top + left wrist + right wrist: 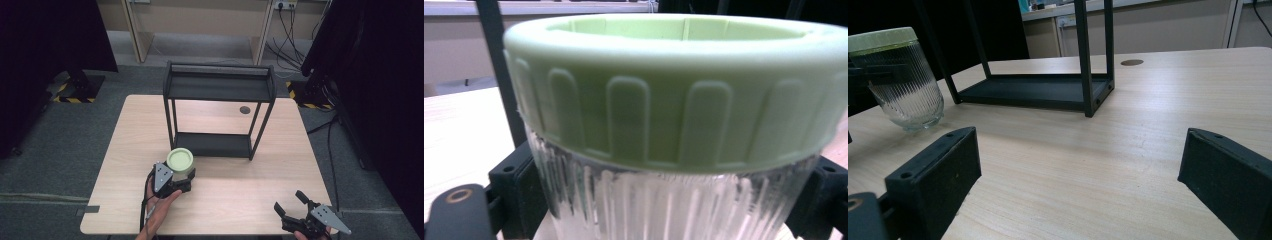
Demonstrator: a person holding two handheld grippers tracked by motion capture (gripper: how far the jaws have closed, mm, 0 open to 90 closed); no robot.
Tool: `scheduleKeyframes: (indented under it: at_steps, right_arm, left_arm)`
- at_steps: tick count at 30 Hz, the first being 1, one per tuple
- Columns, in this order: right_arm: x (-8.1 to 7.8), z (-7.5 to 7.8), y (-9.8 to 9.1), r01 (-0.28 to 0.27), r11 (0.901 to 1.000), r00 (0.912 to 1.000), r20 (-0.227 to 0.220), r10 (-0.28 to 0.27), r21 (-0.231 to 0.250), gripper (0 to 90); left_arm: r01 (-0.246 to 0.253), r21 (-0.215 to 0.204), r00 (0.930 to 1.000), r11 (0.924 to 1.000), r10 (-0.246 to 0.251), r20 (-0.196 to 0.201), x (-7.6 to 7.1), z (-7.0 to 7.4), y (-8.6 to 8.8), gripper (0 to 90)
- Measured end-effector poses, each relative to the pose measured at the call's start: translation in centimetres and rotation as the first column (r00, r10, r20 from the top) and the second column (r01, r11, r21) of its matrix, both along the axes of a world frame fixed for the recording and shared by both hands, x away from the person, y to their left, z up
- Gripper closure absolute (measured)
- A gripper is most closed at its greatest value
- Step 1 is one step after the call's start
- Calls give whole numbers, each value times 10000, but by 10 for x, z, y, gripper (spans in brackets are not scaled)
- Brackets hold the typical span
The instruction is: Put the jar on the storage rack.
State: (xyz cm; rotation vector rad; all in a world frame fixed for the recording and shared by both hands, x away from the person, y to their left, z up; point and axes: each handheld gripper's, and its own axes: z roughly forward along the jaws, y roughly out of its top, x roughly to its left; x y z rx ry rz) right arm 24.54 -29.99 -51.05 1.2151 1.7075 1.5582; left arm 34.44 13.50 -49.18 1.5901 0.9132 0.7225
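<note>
A pale green lid [674,90] tops the clear ribbed jar [910,90]; the shelf rack [218,90] is black.

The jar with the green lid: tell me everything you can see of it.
The jar is clear ribbed glass, rounded toward its base, and looks empty. A pale green plastic lid with moulded vertical grips and a sunken top is on it. It stands upright on the wooden table, in front of the black shelf rack. The left tongs close on its glass body just below the lid.
</note>
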Motion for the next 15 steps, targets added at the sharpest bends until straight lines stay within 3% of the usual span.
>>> scheduleKeyframes:
  at_steps: [15]
  right_arm:
    - [0, 0, 0, -12, 10000, 10000, -2, 12, 14, 33]
  left_arm:
    - [256, -3, 9997, 9997, -256, -37, 14, 13, -14, 112]
